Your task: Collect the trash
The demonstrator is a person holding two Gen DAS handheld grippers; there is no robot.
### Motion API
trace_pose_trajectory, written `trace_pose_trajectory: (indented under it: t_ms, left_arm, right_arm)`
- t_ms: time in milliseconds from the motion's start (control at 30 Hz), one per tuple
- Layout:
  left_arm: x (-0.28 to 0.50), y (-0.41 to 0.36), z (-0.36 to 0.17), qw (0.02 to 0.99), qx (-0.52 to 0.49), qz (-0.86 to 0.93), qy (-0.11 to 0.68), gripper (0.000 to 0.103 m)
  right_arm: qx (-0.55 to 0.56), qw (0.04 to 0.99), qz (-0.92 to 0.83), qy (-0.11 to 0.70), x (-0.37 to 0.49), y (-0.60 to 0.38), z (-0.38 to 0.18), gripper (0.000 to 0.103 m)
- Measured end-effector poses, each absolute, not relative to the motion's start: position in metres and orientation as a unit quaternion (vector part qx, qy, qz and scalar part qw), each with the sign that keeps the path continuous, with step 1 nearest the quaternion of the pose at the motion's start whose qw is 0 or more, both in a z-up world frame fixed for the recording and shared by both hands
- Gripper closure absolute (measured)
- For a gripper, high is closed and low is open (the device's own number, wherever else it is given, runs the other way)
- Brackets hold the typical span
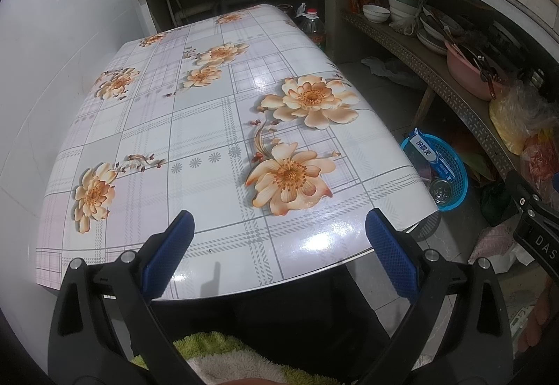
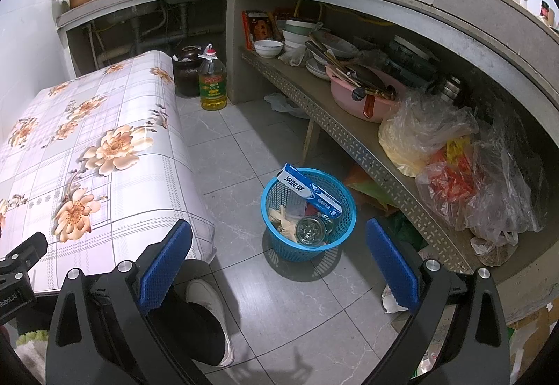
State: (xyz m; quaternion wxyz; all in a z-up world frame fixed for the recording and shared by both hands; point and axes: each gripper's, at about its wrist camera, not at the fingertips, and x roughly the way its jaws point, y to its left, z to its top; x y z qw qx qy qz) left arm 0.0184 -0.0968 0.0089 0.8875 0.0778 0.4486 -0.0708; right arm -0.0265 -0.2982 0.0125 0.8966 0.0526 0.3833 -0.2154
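- The left hand-held gripper (image 1: 279, 259) is held over the near edge of the surface (image 1: 195, 126), which is covered by a glossy checked cloth printed with orange flowers; its blue-padded fingers are spread wide and nothing is held between them.
- The right hand-held gripper (image 2: 279, 262) is pointed down at the tiled floor (image 2: 297, 308), with its jaws likewise spread wide and nothing gripped.
- A blue mesh basket (image 2: 344, 227) is seen standing on the floor, between the side of the surface and the perforated shelf (image 2: 349, 137), just ahead of the right hand-held gripper.
- The trash is found inside the basket: a blue-and-white toothpaste box (image 2: 307, 191) is laid slanting across the rim, with one end sticking out over the far-left edge.
- Below the box, a round glass lid or jar top (image 2: 309, 229) and crumpled pale paper (image 2: 283, 222) are seen at the bottom of the basket.
- In the left wrist view the same basket (image 1: 457, 175) is visible beyond the right edge of the surface, with the box (image 1: 433, 154) lying in it.
- A white shoe (image 2: 213, 308) and a dark trouser leg of the person are seen on the floor beside the surface.
- A bottle of yellow cooking oil (image 2: 212, 84) is stood on the floor by the far end of the surface, next to a dark jar (image 2: 187, 70).
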Motion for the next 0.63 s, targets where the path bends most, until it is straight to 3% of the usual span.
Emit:
trace_pose_trajectory:
  t_ms: [633]
  left_arm:
    - [0.0187,-0.0970,0.0090,0.887,0.077,-0.071,0.449,0.009]
  right_arm:
    - [0.050,0.898,-0.213,0.383,-0.0254,-0.2973,0.0130,0.006]
